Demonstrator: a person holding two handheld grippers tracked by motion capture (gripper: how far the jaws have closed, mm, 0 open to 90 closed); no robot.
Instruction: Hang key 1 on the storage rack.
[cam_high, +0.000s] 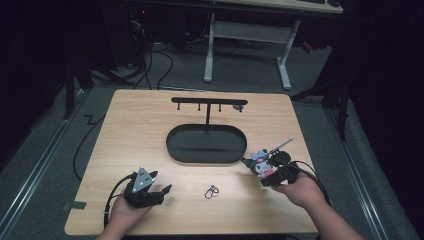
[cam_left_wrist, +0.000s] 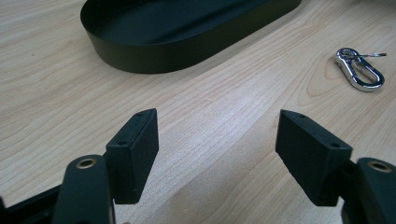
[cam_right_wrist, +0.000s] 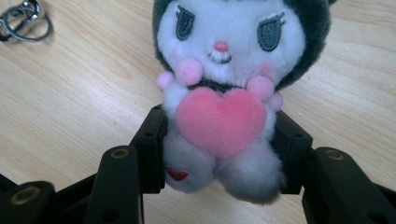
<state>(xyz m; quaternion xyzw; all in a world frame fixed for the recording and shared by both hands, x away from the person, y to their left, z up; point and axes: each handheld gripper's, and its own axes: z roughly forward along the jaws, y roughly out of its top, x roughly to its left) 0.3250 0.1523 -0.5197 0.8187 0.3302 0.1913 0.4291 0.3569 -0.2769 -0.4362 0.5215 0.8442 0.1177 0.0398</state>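
Note:
A small plush toy (cam_right_wrist: 224, 93), white with a dark hood and a pink heart on its chest, is clamped at its lower body between the jaws of my right gripper (cam_right_wrist: 219, 149). In the high view the plush toy (cam_high: 261, 163) sits at the table's right, just right of the black oval tray (cam_high: 206, 145). My left gripper (cam_high: 159, 191) rests near the front left, open, with bare wood between its jaws. A silver carabiner clip (cam_high: 212, 191) lies on the table between the two grippers; the clip (cam_left_wrist: 360, 70) is ahead and right of the left jaws.
A black hanger stand (cam_high: 209, 102) with short pegs rises from the tray's far side. The tray's wall (cam_left_wrist: 154, 58) lies just ahead of the left gripper. Cables trail off the table's left edge, and a desk frame stands on the floor beyond.

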